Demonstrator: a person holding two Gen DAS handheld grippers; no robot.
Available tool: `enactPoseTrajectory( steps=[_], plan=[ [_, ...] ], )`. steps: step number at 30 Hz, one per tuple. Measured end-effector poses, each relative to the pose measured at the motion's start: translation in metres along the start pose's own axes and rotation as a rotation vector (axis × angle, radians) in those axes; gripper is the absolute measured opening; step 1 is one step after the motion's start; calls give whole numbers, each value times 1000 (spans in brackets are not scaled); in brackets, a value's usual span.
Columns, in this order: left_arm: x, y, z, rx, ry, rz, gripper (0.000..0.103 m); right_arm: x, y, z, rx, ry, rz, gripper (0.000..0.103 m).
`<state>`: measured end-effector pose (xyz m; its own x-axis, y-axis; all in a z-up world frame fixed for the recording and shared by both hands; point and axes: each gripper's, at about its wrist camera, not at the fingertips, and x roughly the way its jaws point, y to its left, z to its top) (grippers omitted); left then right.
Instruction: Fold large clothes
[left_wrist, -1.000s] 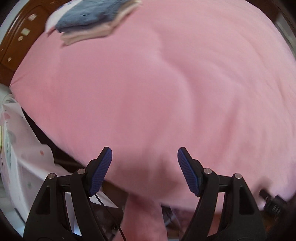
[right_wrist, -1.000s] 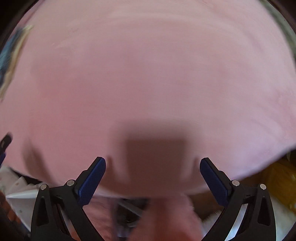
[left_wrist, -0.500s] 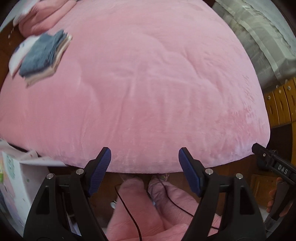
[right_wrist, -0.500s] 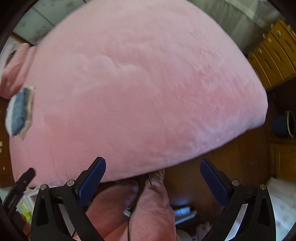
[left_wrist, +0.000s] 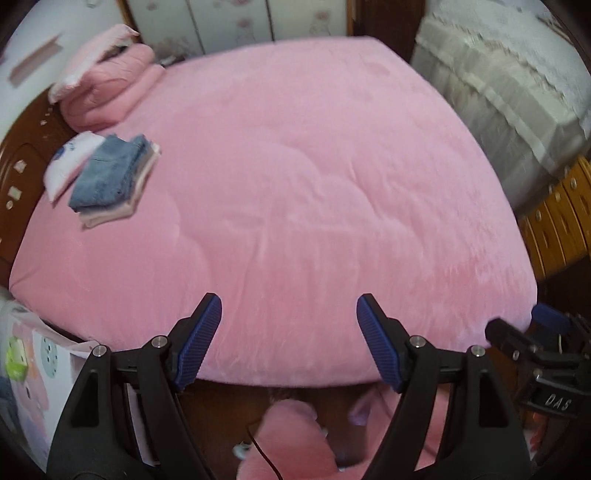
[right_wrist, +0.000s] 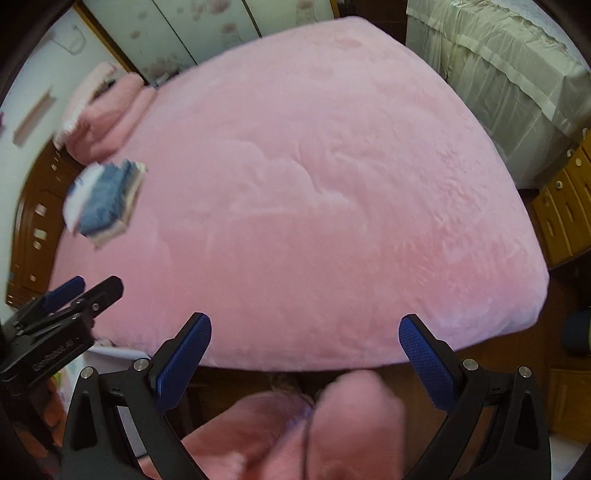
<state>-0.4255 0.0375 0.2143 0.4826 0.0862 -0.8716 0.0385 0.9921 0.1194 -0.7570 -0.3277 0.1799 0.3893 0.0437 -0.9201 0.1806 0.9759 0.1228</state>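
Both our tools hang above the near edge of the bed (left_wrist: 332, 229) with nothing in them: the left hand-held gripper (left_wrist: 289, 343) has its jaws spread wide and empty, and the right hand-held gripper (right_wrist: 304, 363) stands just as wide, also empty. Directly below them we see pink-clad legs (right_wrist: 295, 428) and a strip of dark wooden floor (right_wrist: 509, 354).

The task's clothes are the folded stack (left_wrist: 110, 177), jeans on top of a pale garment with a white piece alongside, lying far ahead and to the left of both grippers, well apart from either. No unfolded garment shows on the pink plush cover in front of us, so we judge the next piece must come from outside these views. The risk there is a reach made half blind: we could pinch the plush cover together with a garment and drag it into wrinkles, or sweep a sleeve across the stack and topple it. The soft pile also gives under pressure, so a fold pressed on it may not hold crisp.

Beyond the stack lie pink pillows (left_wrist: 107, 88) against the dark wooden headboard (left_wrist: 22, 162). Far ahead stand pale wardrobe doors (right_wrist: 207, 33); to the far right, a pale curtain (right_wrist: 502, 74) and a wooden dresser (right_wrist: 569, 206).
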Motion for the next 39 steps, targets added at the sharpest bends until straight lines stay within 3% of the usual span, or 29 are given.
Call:
enactPoseTrajectory(
  steps=[3,6,11,13,17,24,34,39],
  plan=[
    [-2,-13,-12,-10,-51,-18,74,-13,-9,-3,-38,-54,26,103],
    [1,-23,-32,-36,-46,26,74,-23,-19,-5,-78,-134,-17,103],
    [16,-18,-50,-24,20,-5,74,-19,-26,-9,-20,-94,-13,103],
    [17,-8,-53,-58,38,-33,79,-16,-26,-10,-31,-84,-41,103],
    [21,9,-53,-89,57,-19,81,-15,-11,-19,-44,-90,-53,103],
    [7,29,-51,-84,-4,9,82,-34,30,-14,-64,-144,-72,103],
    [5,58,-45,-165,-3,-6,84,-41,79,3,-200,-194,-74,103],
    [2,58,-40,-146,-28,9,100,-41,96,12,-214,-186,-78,103]
  ],
)
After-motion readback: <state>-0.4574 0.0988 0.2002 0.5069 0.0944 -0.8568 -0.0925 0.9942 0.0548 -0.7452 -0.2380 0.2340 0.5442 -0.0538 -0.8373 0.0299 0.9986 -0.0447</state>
